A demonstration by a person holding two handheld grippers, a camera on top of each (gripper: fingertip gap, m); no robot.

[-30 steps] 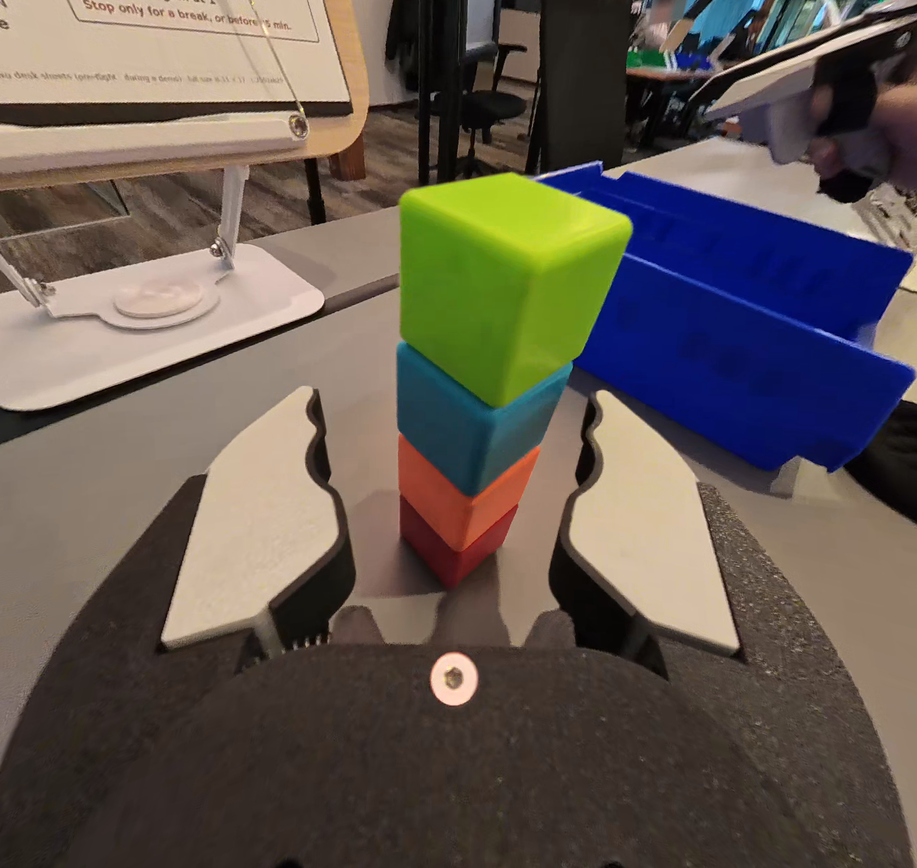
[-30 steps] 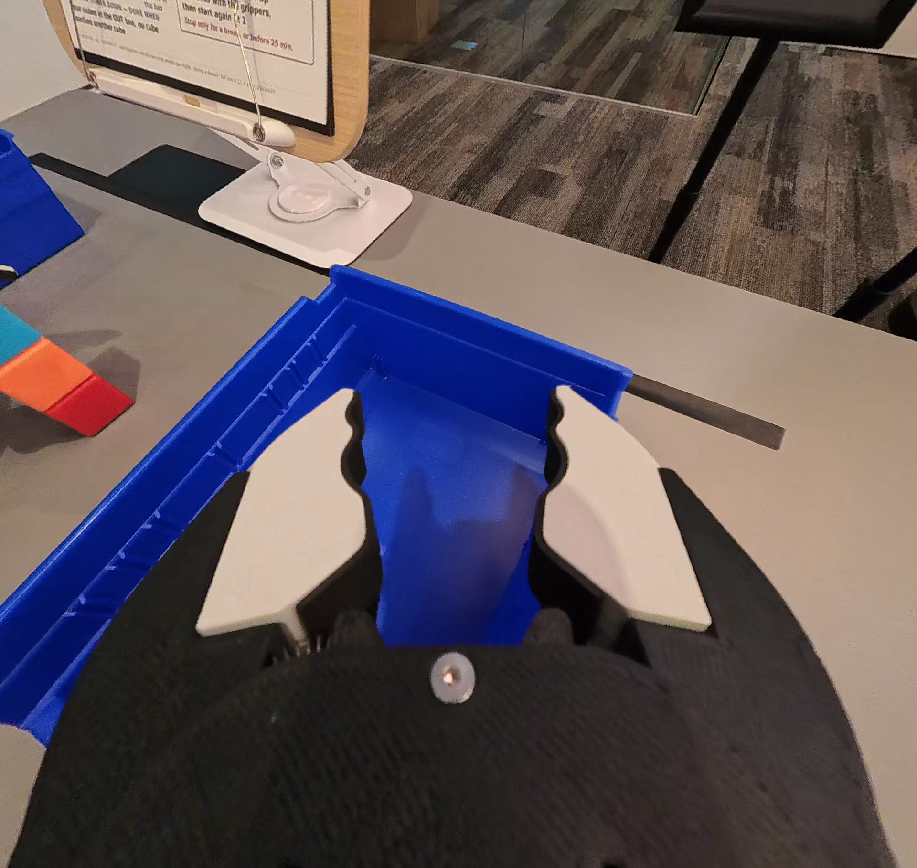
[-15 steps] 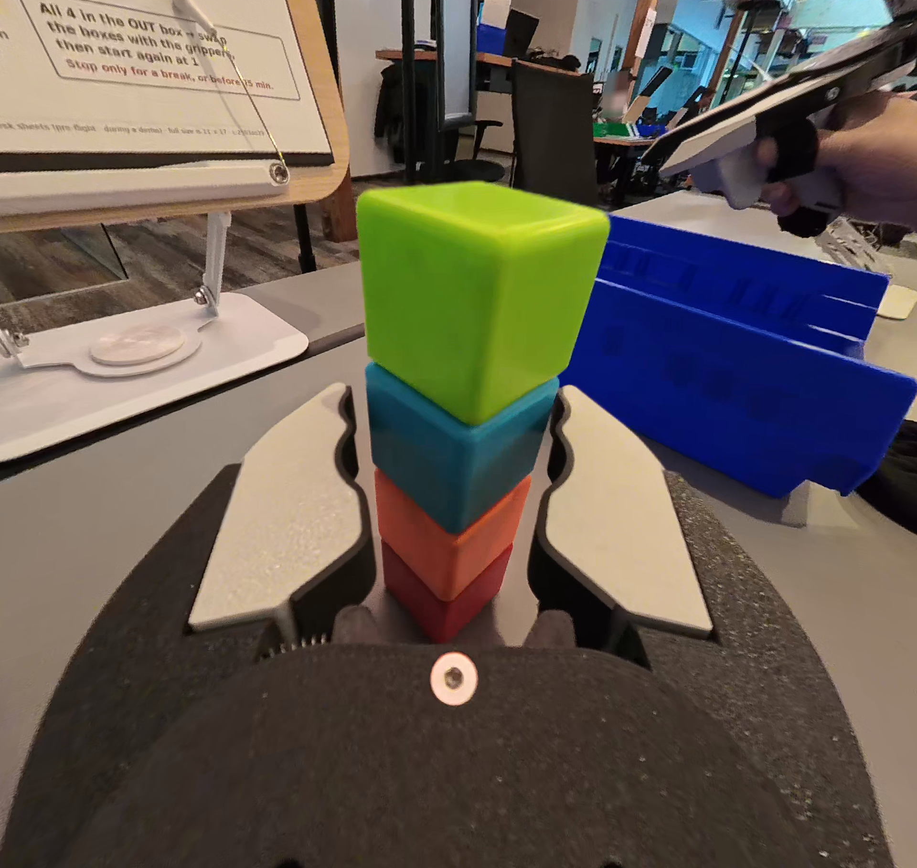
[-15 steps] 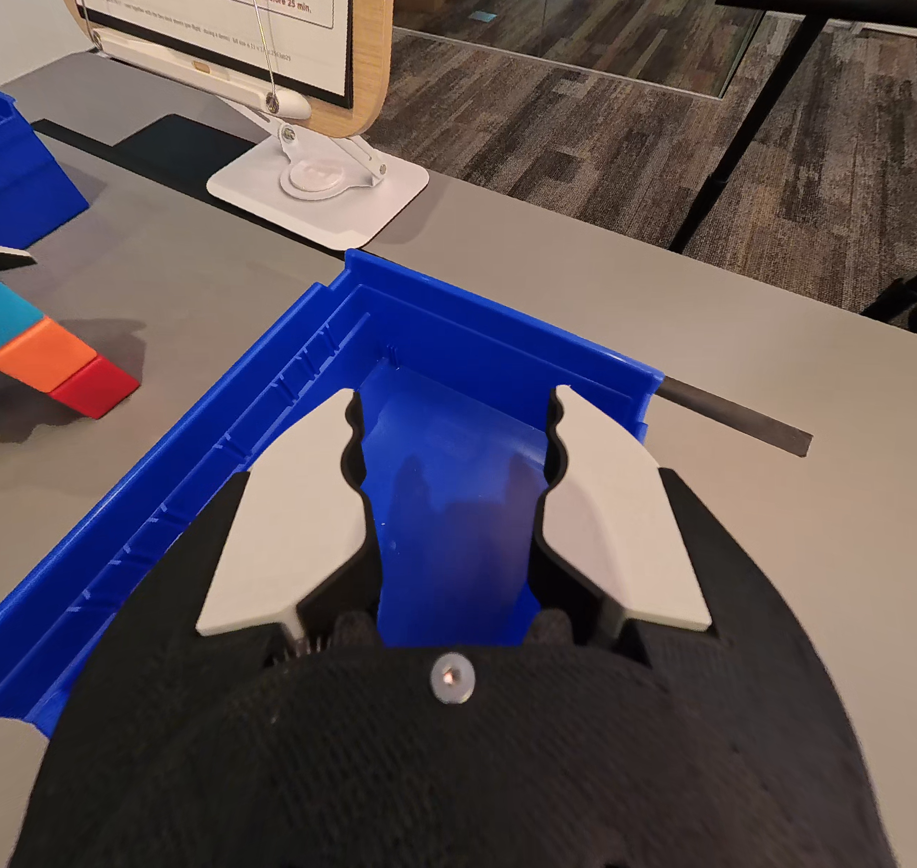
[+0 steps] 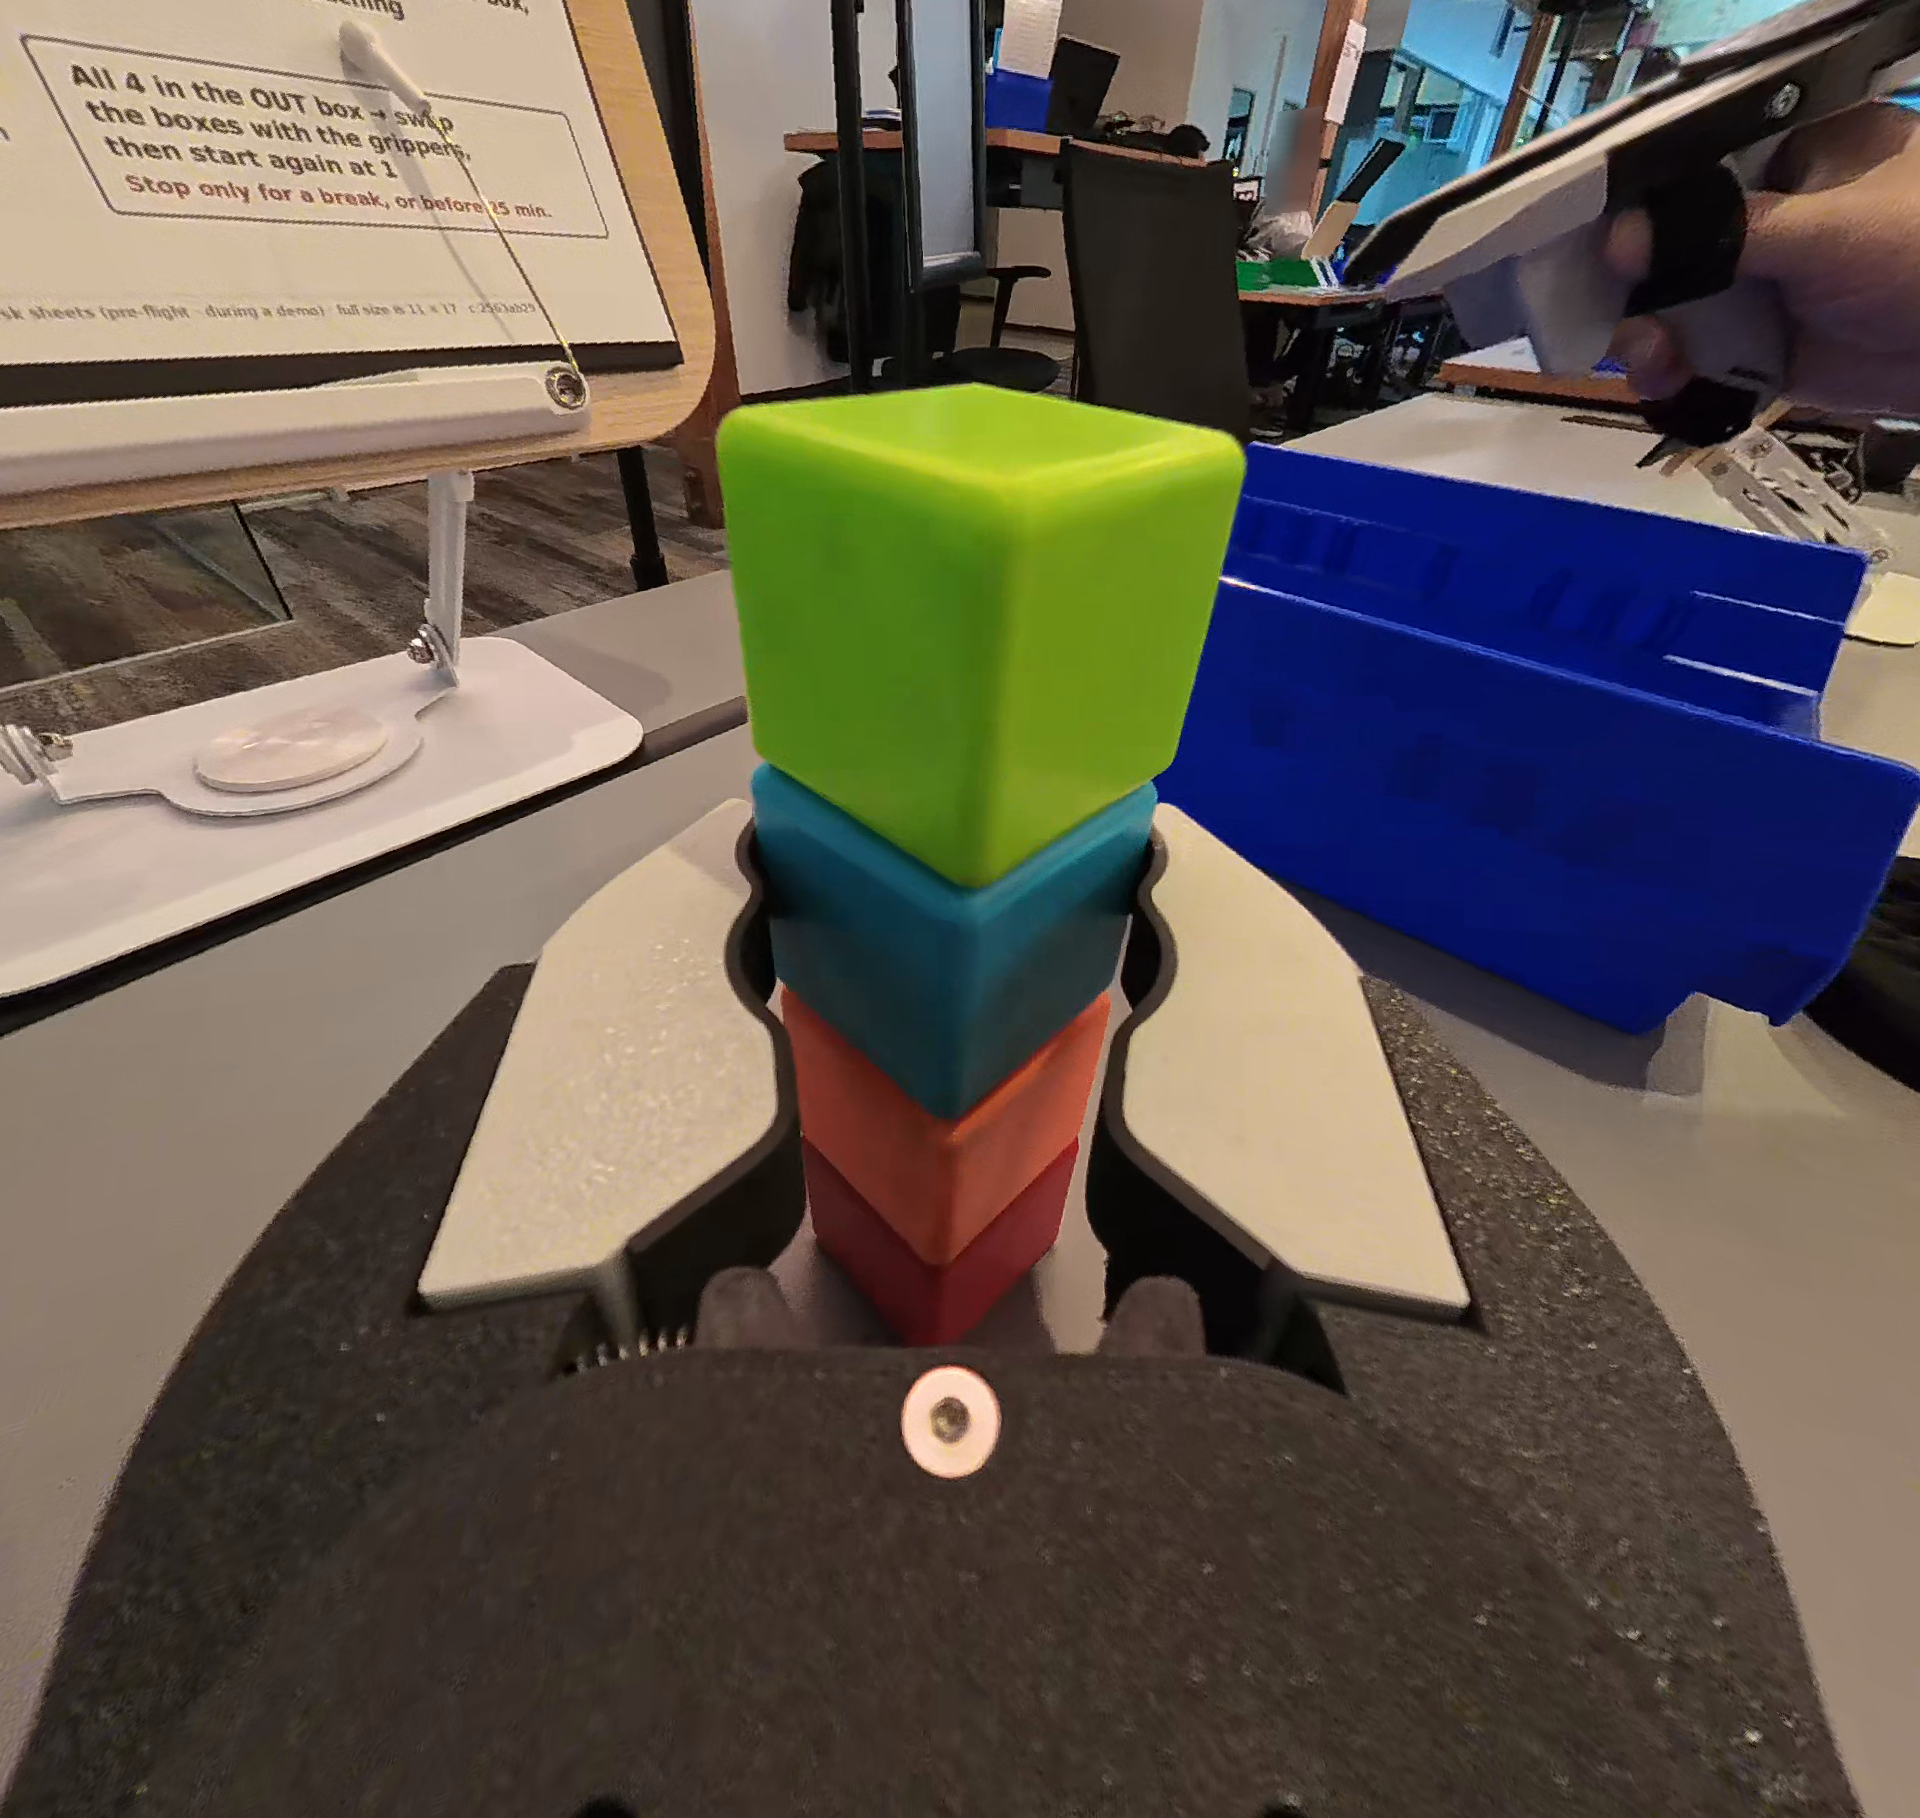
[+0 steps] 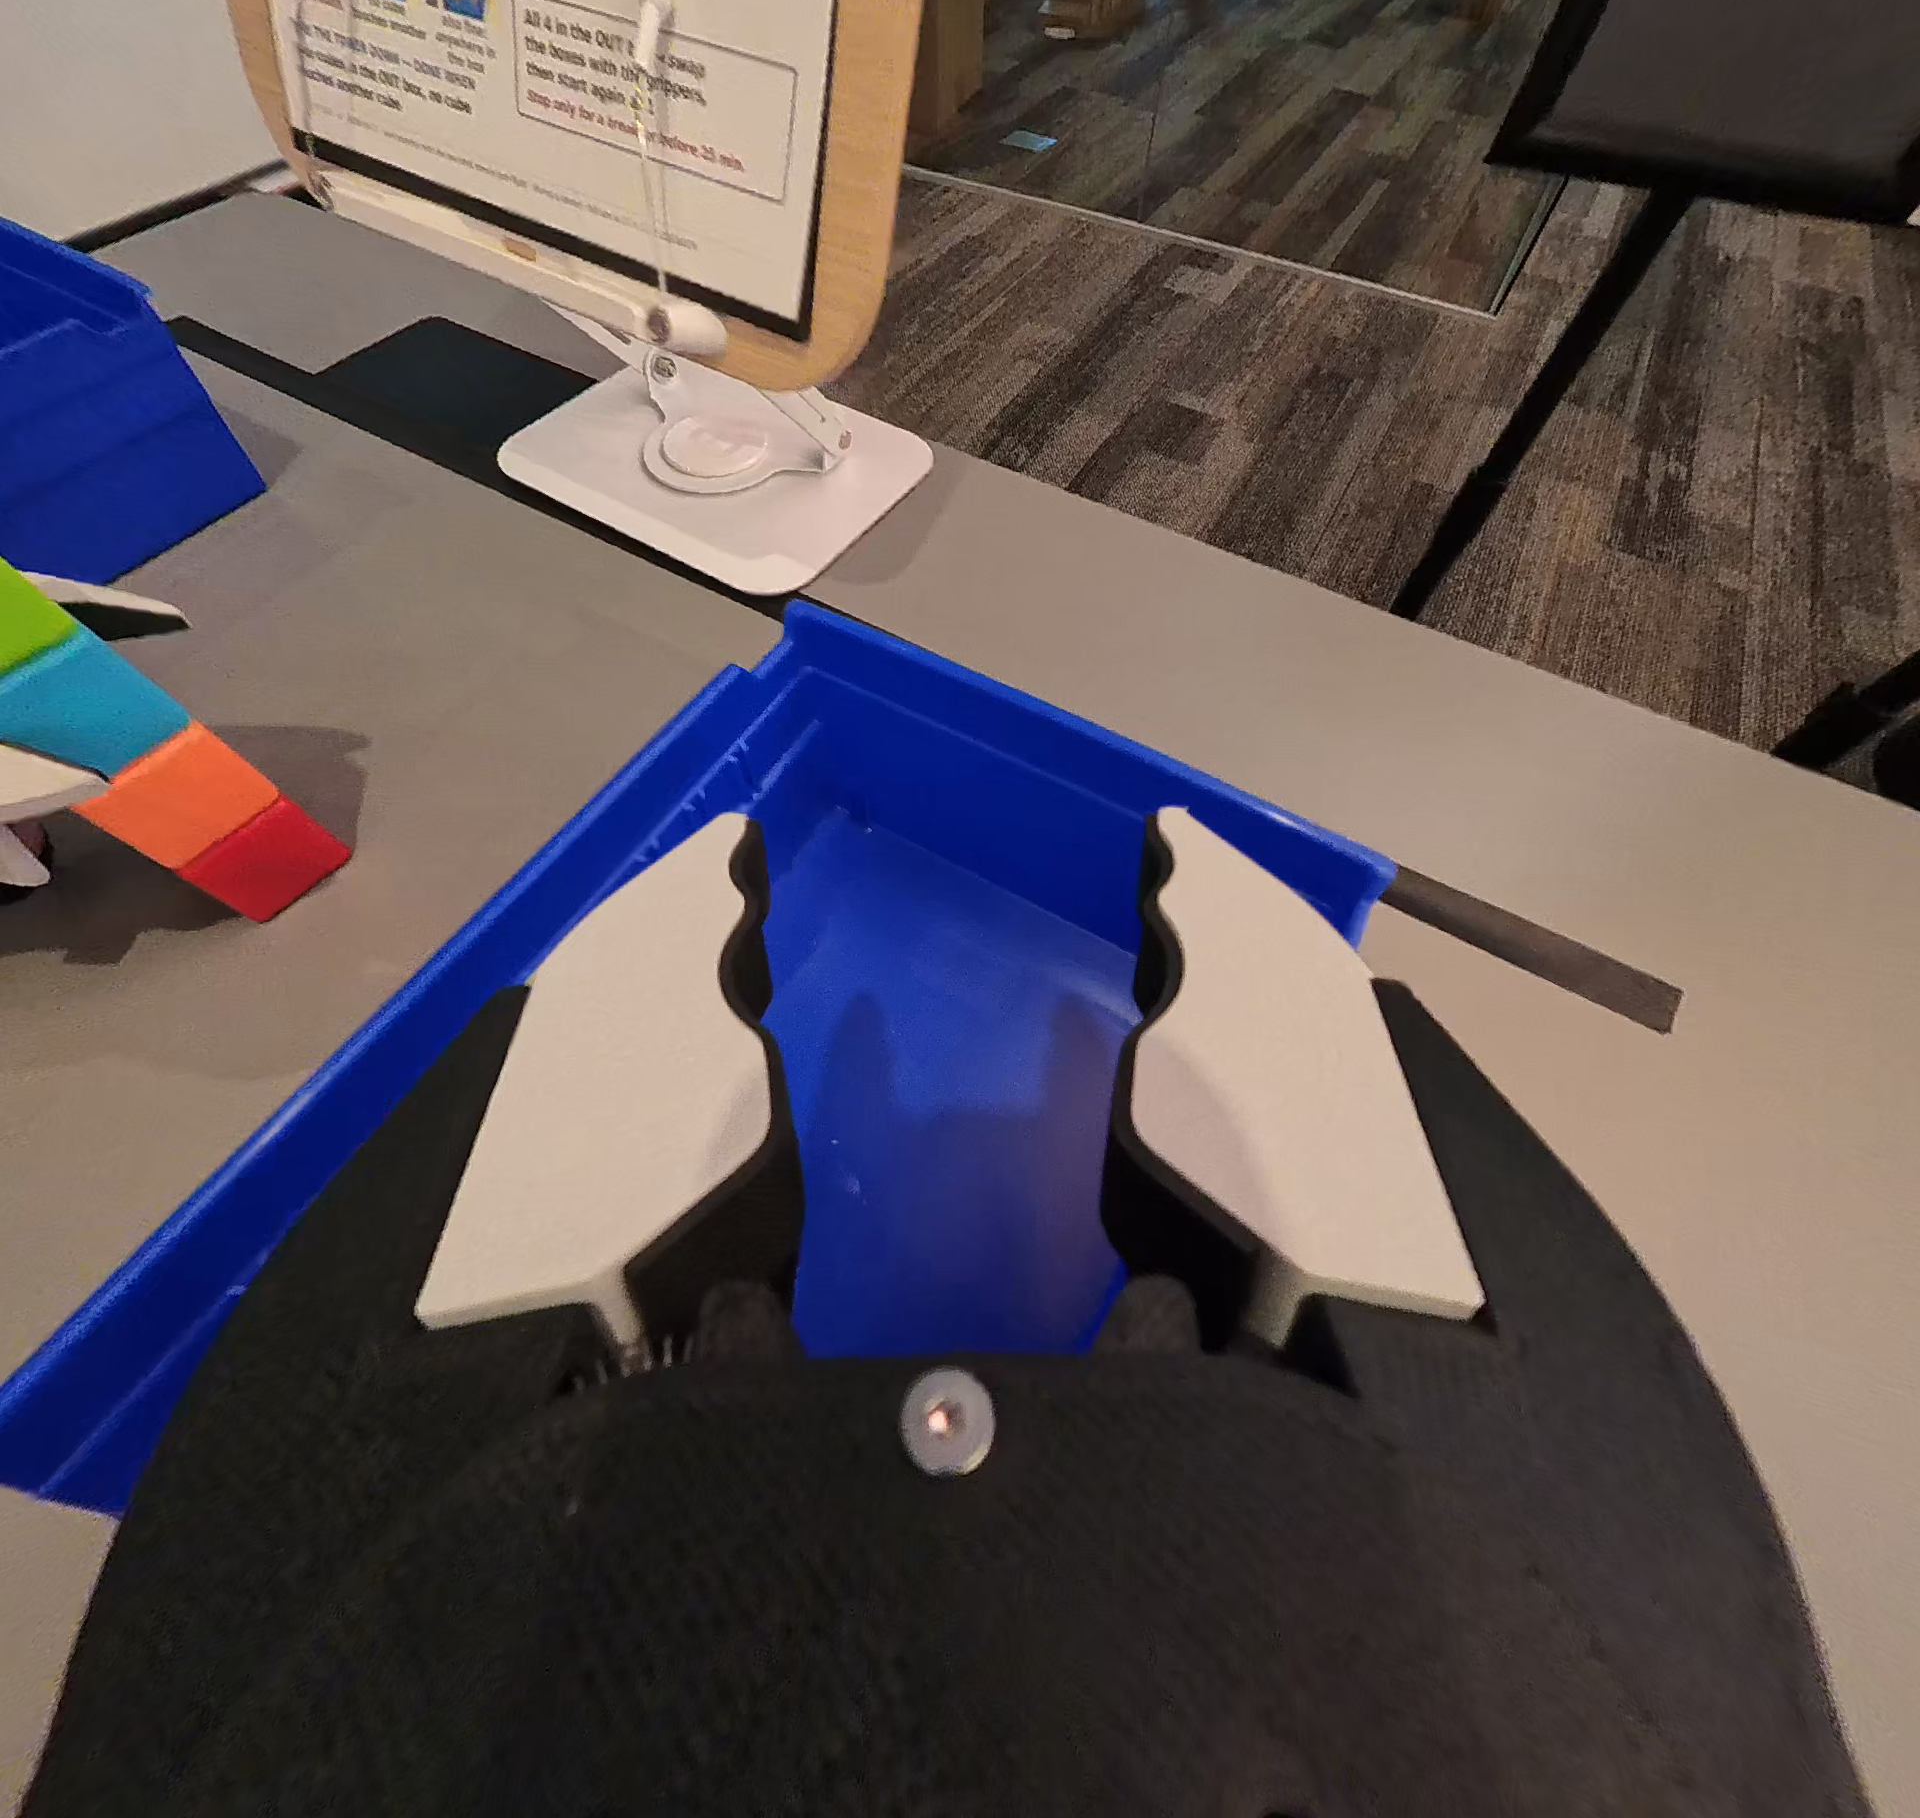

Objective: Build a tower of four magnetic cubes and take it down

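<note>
With the four-cube tower standing upright on the grey table, its long axis runs vertically between the fingers of the left gripper, whose tips flank the teal cube, second from the top, touching or nearly so; a firm clamp cannot be confirmed. Lime-green cube above, orange cube and red cube below. Well apart, the right gripper hovers moderately parted and empty over the blue bin.

R tongs open, empty, over blue bin; cube tower at left.
</note>
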